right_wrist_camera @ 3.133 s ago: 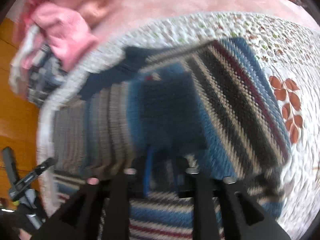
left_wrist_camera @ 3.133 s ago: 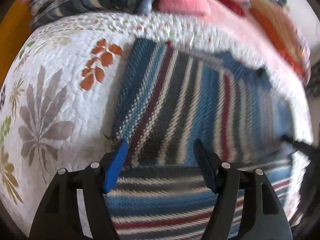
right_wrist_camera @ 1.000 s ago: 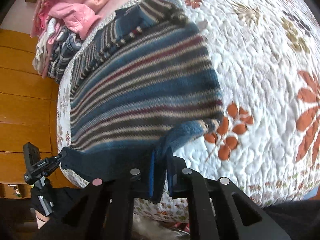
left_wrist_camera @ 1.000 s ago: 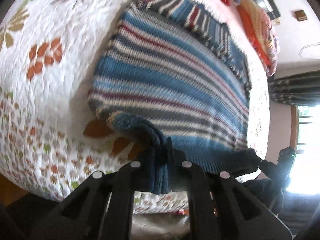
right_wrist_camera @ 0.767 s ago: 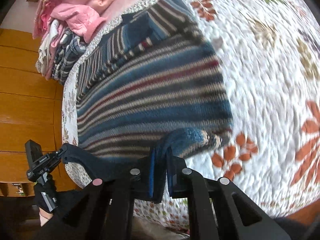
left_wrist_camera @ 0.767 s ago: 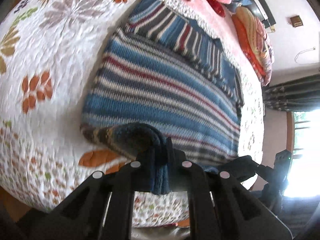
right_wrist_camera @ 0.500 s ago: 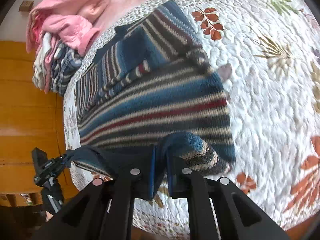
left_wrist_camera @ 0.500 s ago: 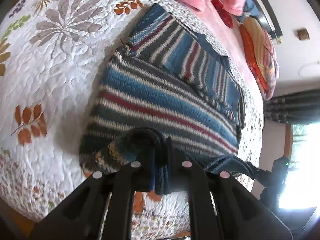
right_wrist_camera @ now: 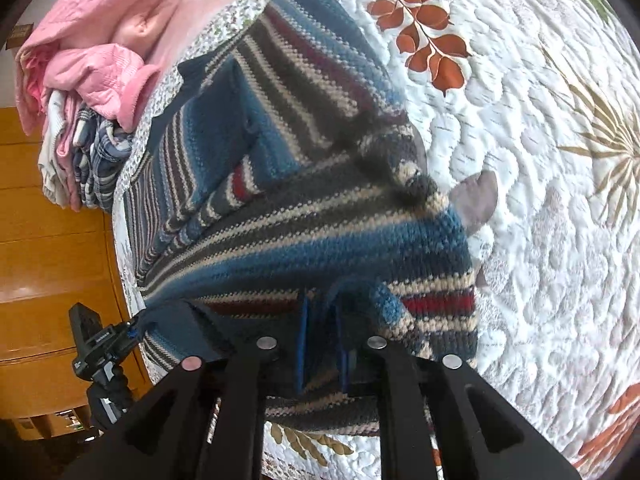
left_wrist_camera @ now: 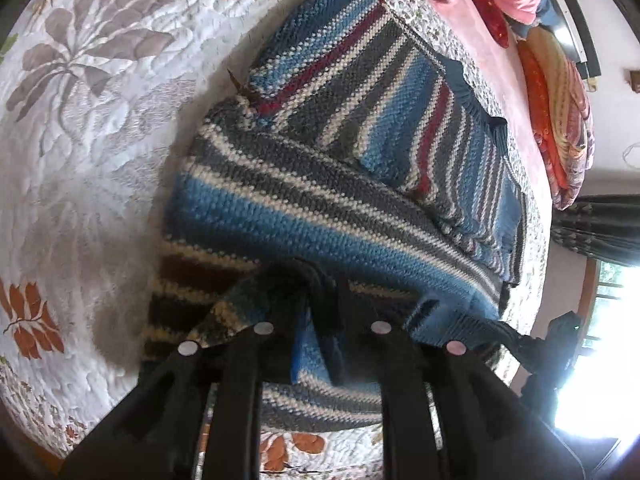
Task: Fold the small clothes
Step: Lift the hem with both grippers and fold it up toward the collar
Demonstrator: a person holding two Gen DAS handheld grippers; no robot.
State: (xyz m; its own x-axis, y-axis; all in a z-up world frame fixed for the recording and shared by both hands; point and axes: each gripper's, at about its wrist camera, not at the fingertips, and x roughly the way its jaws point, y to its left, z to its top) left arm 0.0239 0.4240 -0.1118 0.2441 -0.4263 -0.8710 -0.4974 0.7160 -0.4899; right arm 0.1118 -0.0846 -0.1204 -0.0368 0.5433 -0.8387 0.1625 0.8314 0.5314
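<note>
Bed (left_wrist_camera: 92,128): white quilted cover printed with grey, tan and orange leaf sprays; it fills most of both wrist views.

Left to right in the right wrist view:
- Wooden panelled furniture (right_wrist_camera: 44,248) at the left edge, orange-brown.
- Clothes pile (right_wrist_camera: 92,80) beside it, on the far side of the bed: pink quilted pieces above plaid and pale layers.
- Striped sweater (right_wrist_camera: 304,216) mid-frame on the quilt. Blue, grey, cream and dark red knit; the near hem is lifted and doubled over toward the far part.
- Bare quilt with an orange leaf sprig (right_wrist_camera: 428,32) to the right.

Left gripper (left_wrist_camera: 320,340): jaws narrow, clamped on a bunched corner of the sweater's near edge. Right gripper (right_wrist_camera: 322,344): blue pads nearly together, knit pinched between them at the other near corner. Each gripper shows at the edge of the other's view, holding the same hem.

Left wrist view, far right: pink blanket (left_wrist_camera: 496,60) beyond the sweater, orange patterned bedding (left_wrist_camera: 560,92), dark curtain (left_wrist_camera: 592,224), bright window (left_wrist_camera: 612,312), pale wall above.
</note>
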